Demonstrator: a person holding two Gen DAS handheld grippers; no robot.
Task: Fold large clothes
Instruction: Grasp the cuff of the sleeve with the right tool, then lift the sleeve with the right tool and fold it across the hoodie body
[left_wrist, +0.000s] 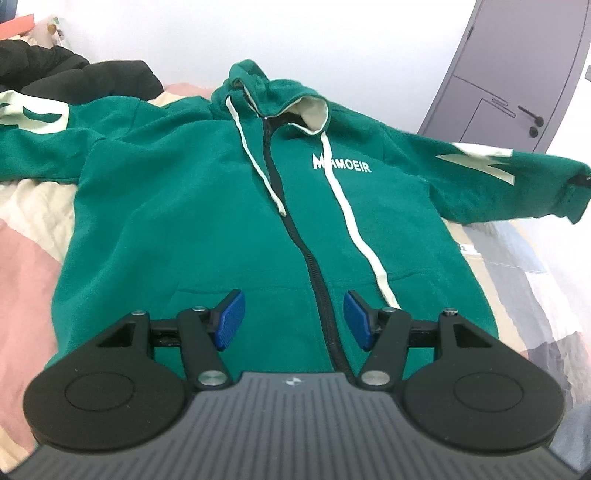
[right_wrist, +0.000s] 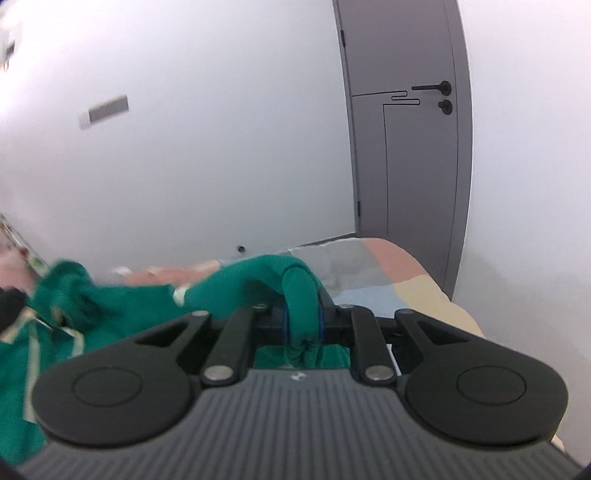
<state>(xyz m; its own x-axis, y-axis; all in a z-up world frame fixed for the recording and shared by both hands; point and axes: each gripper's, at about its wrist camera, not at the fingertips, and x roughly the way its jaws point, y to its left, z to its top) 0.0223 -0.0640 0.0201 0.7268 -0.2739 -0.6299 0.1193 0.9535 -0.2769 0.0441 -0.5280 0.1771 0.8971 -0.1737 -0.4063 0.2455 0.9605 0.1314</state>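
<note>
A green zip-up hoodie (left_wrist: 207, 206) with white drawstrings and white chest lettering lies front-up on the bed, its hood at the far end. My left gripper (left_wrist: 293, 319) hovers open over the hoodie's lower front. Its blue pads (left_wrist: 231, 319) stand on either side of the zipper with nothing between them. The hoodie's right sleeve (left_wrist: 480, 177) is stretched out and raised off the bed. In the right wrist view my right gripper (right_wrist: 303, 321) is shut on a bunched fold at the end of that green sleeve (right_wrist: 299, 291). The rest of the hoodie is blurred at lower left.
A black garment (left_wrist: 74, 77) lies at the bed's far left corner. The patchwork quilt (left_wrist: 29, 277) covers the bed, whose edge (right_wrist: 424, 280) runs close on the right. A grey door (right_wrist: 406, 147) and a white wall stand behind.
</note>
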